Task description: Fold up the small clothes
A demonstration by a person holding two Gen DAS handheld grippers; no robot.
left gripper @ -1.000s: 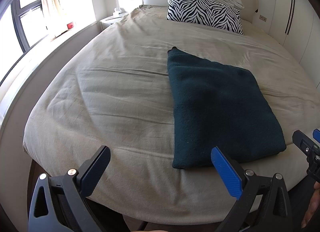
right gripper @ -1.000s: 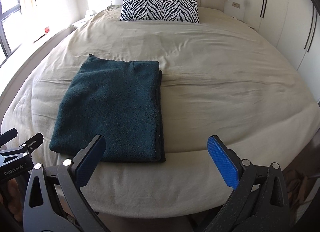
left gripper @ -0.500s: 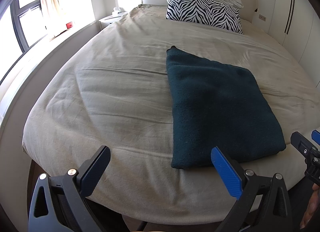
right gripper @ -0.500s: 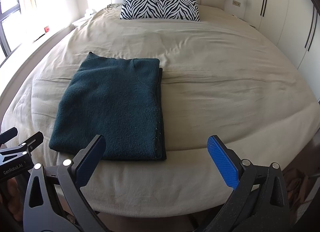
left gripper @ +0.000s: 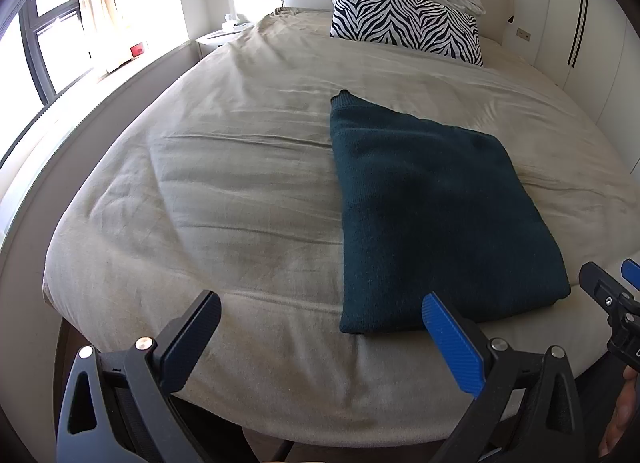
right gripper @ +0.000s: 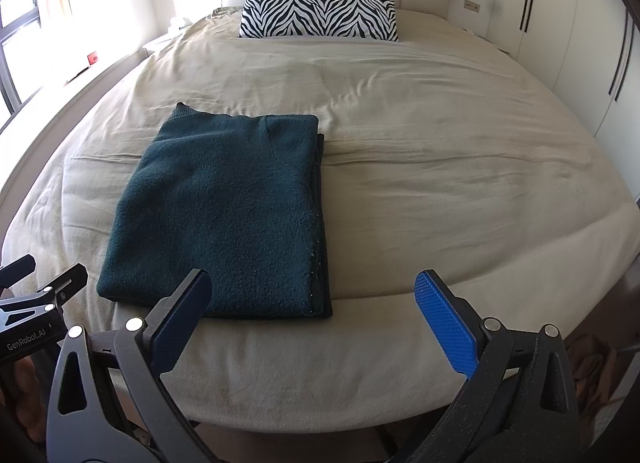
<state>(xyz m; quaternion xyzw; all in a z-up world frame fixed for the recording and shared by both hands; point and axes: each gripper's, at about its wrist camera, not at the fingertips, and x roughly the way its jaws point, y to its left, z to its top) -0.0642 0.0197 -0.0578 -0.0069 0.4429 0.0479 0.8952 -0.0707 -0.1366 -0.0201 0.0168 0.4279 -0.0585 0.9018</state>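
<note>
The folded sweater (right gripper: 224,215) lies flat on the bed (right gripper: 440,183), frame centre-left. Both grippers, left (left gripper: 320,335) and right (right gripper: 316,311), have fingers spread wide, grasping nothing.

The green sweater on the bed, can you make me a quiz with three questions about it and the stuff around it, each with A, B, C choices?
1. Where does the folded sweater lie?
A. Near the foot edge of the bed
B. On top of the zebra pillow
C. On the floor

2. What colour is the sweater?
A. Red
B. Dark teal green
C. Yellow

3. How are the two tools right now?
A. Both shut on the sweater
B. One open, one shut
C. Both open, holding nothing

Answers:
1 A: it rests flat on the beige cover close to the near edge, far from the pillow at the headboard.
2 B: the knit looks dark teal in both views.
3 C: the left tool and the right tool each show their fingers spread wide with nothing between them, short of the sweater.
</note>
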